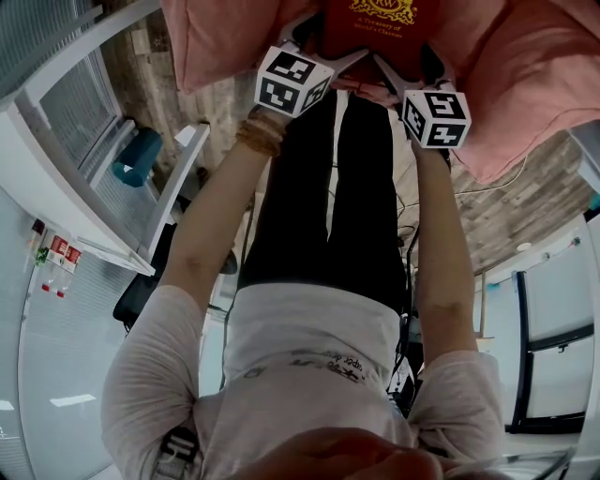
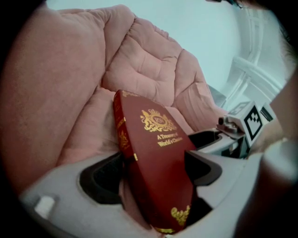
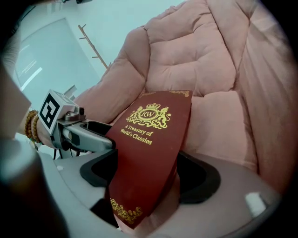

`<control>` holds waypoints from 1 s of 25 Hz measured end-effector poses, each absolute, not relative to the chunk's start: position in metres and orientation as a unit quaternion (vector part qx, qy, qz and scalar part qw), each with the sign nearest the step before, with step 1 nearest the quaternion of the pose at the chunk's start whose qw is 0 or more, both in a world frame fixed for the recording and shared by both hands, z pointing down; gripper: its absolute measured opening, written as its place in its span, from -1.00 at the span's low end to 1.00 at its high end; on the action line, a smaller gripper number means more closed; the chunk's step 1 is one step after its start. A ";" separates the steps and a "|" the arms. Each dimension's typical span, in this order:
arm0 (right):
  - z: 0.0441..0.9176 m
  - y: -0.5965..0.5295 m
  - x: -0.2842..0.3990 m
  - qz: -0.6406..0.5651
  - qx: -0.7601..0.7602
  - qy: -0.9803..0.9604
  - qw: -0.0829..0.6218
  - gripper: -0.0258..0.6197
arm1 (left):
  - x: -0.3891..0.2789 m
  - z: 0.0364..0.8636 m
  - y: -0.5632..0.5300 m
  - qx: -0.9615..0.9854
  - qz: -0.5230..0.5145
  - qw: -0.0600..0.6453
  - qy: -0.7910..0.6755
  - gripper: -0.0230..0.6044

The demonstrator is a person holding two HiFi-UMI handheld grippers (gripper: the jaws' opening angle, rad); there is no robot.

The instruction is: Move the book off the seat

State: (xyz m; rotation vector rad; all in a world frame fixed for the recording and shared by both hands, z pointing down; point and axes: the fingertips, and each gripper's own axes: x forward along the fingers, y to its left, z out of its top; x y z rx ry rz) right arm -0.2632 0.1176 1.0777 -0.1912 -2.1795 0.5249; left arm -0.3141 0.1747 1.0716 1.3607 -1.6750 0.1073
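A pink armchair point(image 1: 525, 75) is filling the top of the head view, and the red book point(image 1: 380, 23) is lying on its seat cushion near the front edge, gold-lettered cover facing up. The person's bare forearms are reaching out to it side by side. The left gripper point(image 2: 153, 172) is straddling one near corner of the book, its fingers point(image 2: 100, 179) spreading wide on either side. The right gripper point(image 3: 149, 169) is straddling the other near corner, its fingers point(image 3: 200, 179) likewise standing apart around the book, not visibly pinching it.
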 end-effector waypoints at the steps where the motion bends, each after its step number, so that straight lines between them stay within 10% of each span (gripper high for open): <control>1: 1.077 0.117 -0.263 0.210 -0.074 -0.875 0.431 0.32 | -0.314 1.071 0.175 0.555 0.046 0.471 -0.685 0.38; 25: 0.932 0.100 -0.287 0.178 -0.039 -0.905 0.384 0.12 | -0.339 0.935 0.161 0.534 0.057 0.426 -0.728 0.31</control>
